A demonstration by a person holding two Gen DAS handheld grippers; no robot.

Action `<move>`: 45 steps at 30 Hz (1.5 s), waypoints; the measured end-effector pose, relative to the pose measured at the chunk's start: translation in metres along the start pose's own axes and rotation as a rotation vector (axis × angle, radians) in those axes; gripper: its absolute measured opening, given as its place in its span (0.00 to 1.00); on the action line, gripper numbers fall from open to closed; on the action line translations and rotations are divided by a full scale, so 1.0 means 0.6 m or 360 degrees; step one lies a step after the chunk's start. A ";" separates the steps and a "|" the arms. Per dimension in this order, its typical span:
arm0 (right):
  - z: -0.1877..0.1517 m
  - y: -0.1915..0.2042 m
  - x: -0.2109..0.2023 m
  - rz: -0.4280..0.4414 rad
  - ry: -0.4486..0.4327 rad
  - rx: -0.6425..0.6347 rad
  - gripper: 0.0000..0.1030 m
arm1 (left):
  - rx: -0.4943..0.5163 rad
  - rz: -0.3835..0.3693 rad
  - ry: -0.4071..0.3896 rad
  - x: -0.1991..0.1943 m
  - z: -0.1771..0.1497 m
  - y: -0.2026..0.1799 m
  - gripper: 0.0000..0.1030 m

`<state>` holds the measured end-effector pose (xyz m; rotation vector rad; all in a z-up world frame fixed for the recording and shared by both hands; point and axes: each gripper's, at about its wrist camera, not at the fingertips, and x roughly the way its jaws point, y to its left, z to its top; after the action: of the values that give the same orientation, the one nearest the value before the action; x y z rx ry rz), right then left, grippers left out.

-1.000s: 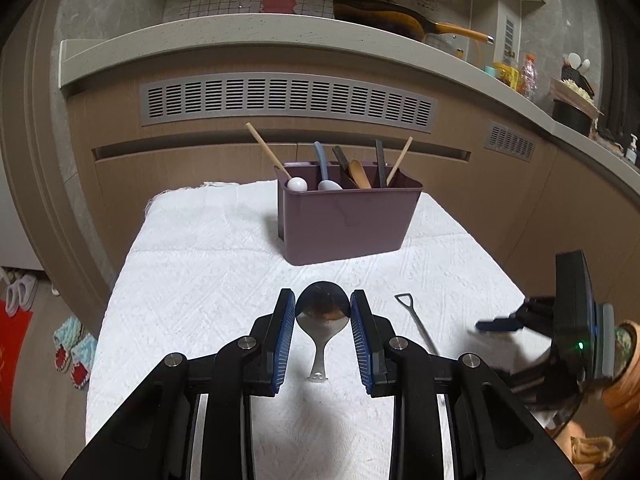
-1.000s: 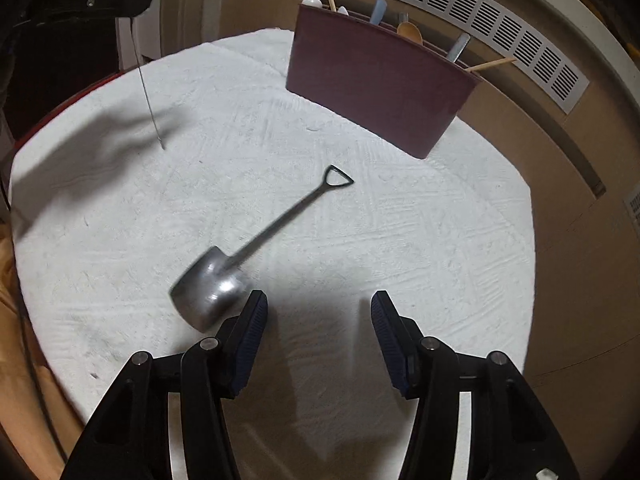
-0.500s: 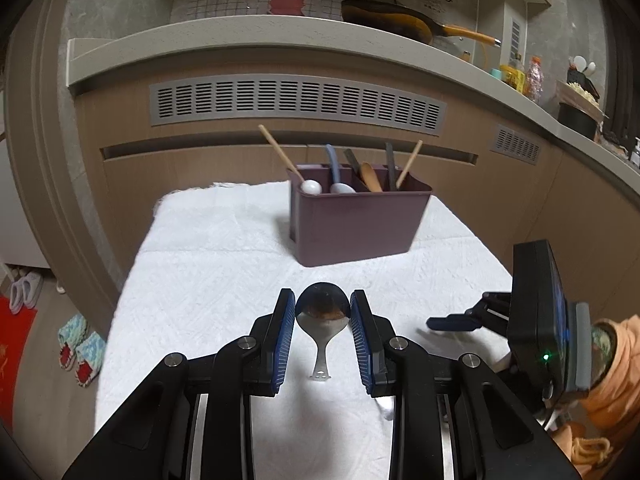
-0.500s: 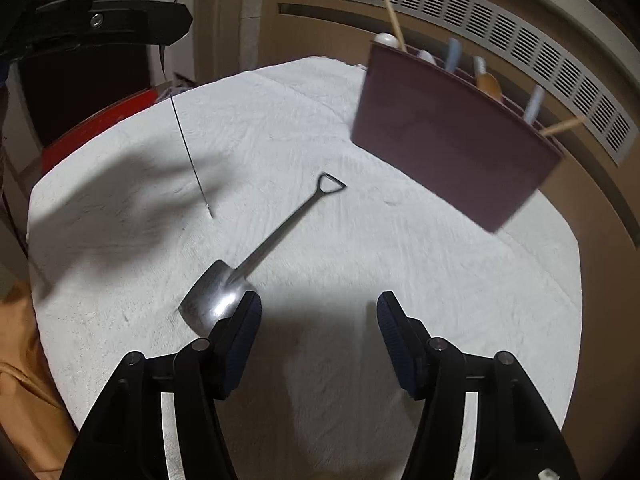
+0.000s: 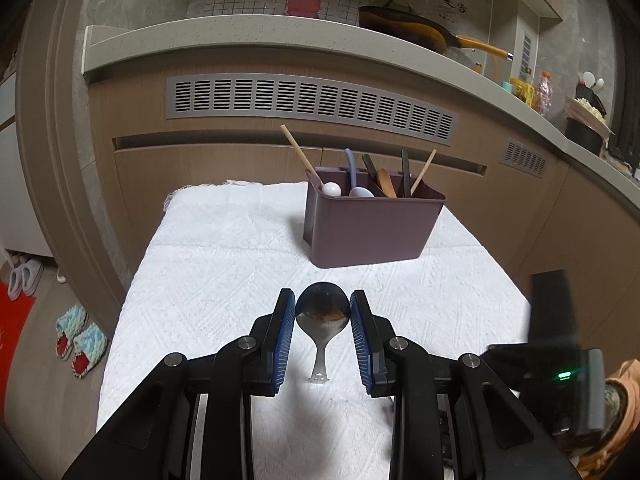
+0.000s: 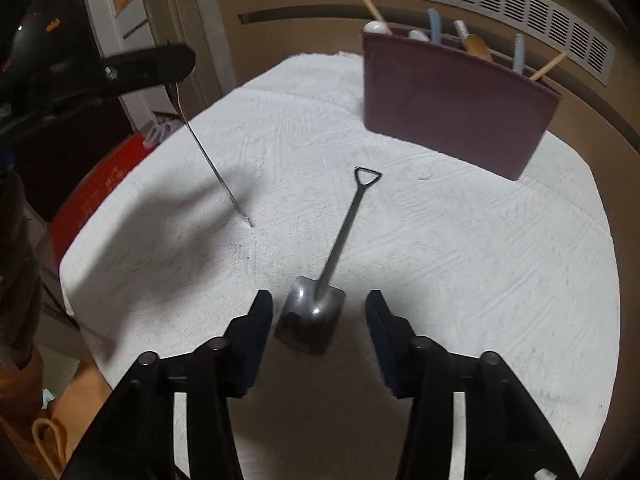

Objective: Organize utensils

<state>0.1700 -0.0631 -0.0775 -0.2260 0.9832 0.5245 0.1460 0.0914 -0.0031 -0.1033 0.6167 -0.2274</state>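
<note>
My left gripper [image 5: 323, 314] is shut on the bowl of a round metal spoon [image 5: 322, 316], held above the white cloth with its handle hanging down; from the right wrist view the spoon [image 6: 212, 160] hangs under the left gripper's fingers [image 6: 148, 66], its tip near the cloth. My right gripper [image 6: 319, 322] is open, its jaws on either side of the blade of a shovel-shaped metal spoon [image 6: 316, 312] lying on the cloth. A maroon utensil holder [image 5: 370, 226] with several utensils stands at the back; it also shows in the right wrist view [image 6: 456, 108].
The table is covered by a white textured cloth [image 5: 224, 272]. A brown cabinet with vent grilles [image 5: 312, 102] stands behind it. Slippers [image 5: 76, 338] lie on the floor at the left. The right gripper's body [image 5: 560, 364] shows at the lower right.
My right gripper has swung around so the shovel spoon's blade now lies between its jaws instead of off its left finger. My left gripper has drawn slightly back, still holding the round spoon.
</note>
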 end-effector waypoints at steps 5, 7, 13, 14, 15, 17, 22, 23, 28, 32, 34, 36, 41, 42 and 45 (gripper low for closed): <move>-0.003 0.020 0.025 -0.0046 0.0092 -0.0065 0.40 | -0.0031 -0.0012 0.0000 -0.003 -0.004 0.006 0.28; -0.005 0.020 0.019 -0.0065 0.0082 -0.0085 0.30 | -0.0027 -0.0016 -0.0002 -0.005 -0.005 0.005 0.28; 0.004 -0.019 -0.065 -0.0135 -0.0093 -0.0127 0.06 | 0.0001 -0.0027 -0.0019 -0.013 -0.003 -0.005 0.28; 0.006 -0.028 -0.080 -0.0150 -0.0121 -0.0128 0.06 | 0.0003 -0.0029 -0.0020 -0.015 -0.002 -0.008 0.28; 0.006 -0.034 -0.089 -0.0163 -0.0136 -0.0128 0.06 | 0.0009 -0.0032 -0.0024 -0.016 -0.002 -0.010 0.28; 0.002 -0.042 -0.095 -0.0172 -0.0153 -0.0159 0.06 | 0.0020 -0.0031 -0.0026 -0.017 0.000 -0.014 0.28; 0.001 -0.028 -0.051 -0.0141 -0.0110 -0.0447 0.19 | 0.0000 -0.0014 -0.0018 -0.016 0.000 -0.008 0.28; 0.007 -0.026 -0.039 -0.0145 -0.0089 -0.0476 0.29 | -0.0005 -0.0011 -0.0015 -0.015 0.000 -0.005 0.28; 0.067 -0.059 0.014 0.0007 -0.0004 -0.0088 0.33 | -0.0031 -0.0019 0.0005 -0.002 -0.002 0.007 0.28; 0.101 -0.046 0.058 -0.0026 -0.0019 0.0102 0.27 | -0.0033 -0.0033 0.0004 0.000 -0.002 0.013 0.28; 0.108 -0.031 0.086 -0.0200 0.0040 0.0077 0.26 | -0.0041 -0.0035 -0.0001 -0.002 -0.003 0.018 0.28; 0.110 -0.032 0.104 -0.0244 0.0054 0.0113 0.22 | -0.0052 -0.0036 -0.0003 -0.004 -0.005 0.023 0.28; 0.099 -0.032 0.075 -0.0094 0.0051 0.0067 0.06 | -0.0063 -0.0031 -0.0005 -0.004 -0.005 0.025 0.28; 0.095 -0.031 0.057 -0.0081 0.0004 0.0055 0.05 | -0.0056 -0.0032 -0.0006 -0.004 -0.004 0.022 0.28; 0.078 -0.037 -0.013 -0.0048 -0.0161 0.0060 0.02 | -0.0034 -0.0043 -0.0007 -0.007 -0.002 0.009 0.28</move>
<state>0.2126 -0.0650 -0.0468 -0.1788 0.8890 0.4847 0.1428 0.0980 -0.0026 -0.1324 0.6138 -0.2464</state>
